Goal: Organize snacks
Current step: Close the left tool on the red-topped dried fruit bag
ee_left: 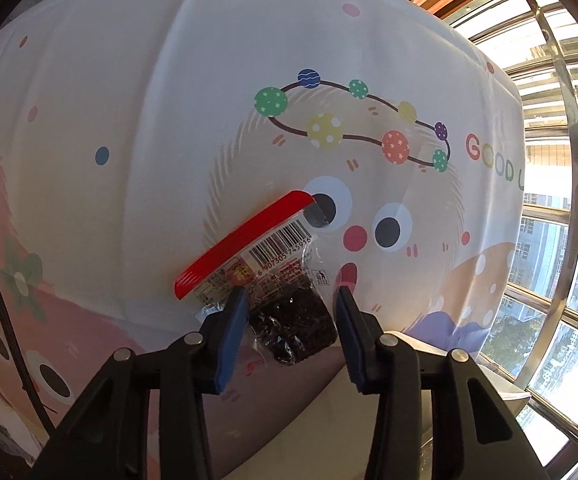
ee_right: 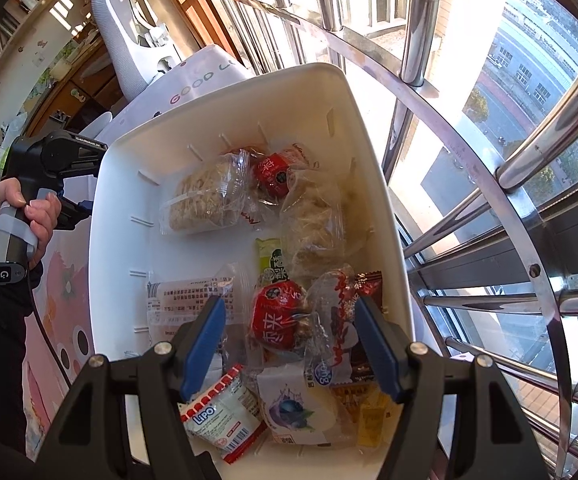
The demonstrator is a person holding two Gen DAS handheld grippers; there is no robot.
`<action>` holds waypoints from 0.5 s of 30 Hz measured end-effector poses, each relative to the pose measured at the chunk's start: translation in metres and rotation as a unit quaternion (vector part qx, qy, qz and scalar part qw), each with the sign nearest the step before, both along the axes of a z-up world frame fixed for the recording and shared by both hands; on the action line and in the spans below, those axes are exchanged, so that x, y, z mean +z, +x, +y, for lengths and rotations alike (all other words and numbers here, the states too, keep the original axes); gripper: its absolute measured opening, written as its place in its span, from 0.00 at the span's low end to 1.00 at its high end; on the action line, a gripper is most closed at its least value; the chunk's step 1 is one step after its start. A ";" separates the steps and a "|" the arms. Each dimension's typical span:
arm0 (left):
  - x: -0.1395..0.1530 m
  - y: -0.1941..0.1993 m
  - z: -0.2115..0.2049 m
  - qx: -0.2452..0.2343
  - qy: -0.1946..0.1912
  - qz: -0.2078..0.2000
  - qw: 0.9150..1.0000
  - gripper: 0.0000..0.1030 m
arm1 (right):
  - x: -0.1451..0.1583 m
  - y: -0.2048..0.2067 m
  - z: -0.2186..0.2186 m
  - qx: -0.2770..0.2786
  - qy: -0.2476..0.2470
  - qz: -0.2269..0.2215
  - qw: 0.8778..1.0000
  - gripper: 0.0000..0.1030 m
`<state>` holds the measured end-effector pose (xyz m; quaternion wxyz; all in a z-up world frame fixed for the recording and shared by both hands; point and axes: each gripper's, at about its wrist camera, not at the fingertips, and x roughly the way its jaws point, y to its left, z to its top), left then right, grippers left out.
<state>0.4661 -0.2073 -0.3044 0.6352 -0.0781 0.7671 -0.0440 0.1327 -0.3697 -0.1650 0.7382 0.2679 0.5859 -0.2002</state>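
A clear snack packet (ee_left: 285,280) with a red strip, a barcode and a dark block inside lies on the cartoon tablecloth (ee_left: 129,120). My left gripper (ee_left: 291,296) points down over it, blue pads on either side of the dark block; a thin gap shows at the right pad. In the right wrist view, my right gripper (ee_right: 289,308) hangs open above a white bin (ee_right: 225,92) with nothing between its fingers. The bin holds several snacks: a red round packet (ee_right: 277,320), a Lipo packet (ee_right: 221,416), clear packs of pale crisps (ee_right: 209,196) and a green packet (ee_right: 271,256).
Steel window bars (ee_right: 489,160) run close along the bin's right side. A white chair (ee_right: 129,40) stands behind the table. A hand (ee_right: 29,208) grips the other gripper's handle left of the bin. A black cable (ee_left: 5,320) trails over the cloth's left edge.
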 end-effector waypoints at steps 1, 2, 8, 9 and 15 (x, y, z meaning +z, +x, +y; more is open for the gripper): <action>0.001 -0.002 0.000 0.002 -0.001 0.000 1.000 0.41 | 0.000 0.000 0.000 0.000 0.000 -0.001 1.000 0.65; 0.001 -0.003 0.001 0.003 -0.002 0.000 1.000 0.40 | 0.000 -0.001 -0.001 0.000 0.001 -0.002 1.000 0.65; 0.007 -0.015 0.009 0.008 -0.005 -0.007 1.000 0.16 | 0.004 -0.004 -0.003 0.004 0.004 -0.010 1.000 0.65; 0.008 -0.017 0.010 0.008 -0.006 -0.010 1.000 0.15 | 0.005 -0.004 -0.003 0.005 0.004 -0.013 1.000 0.65; 0.022 -0.031 0.029 0.024 -0.018 -0.017 0.999 0.15 | 0.009 -0.009 -0.001 0.018 0.006 -0.022 1.000 0.65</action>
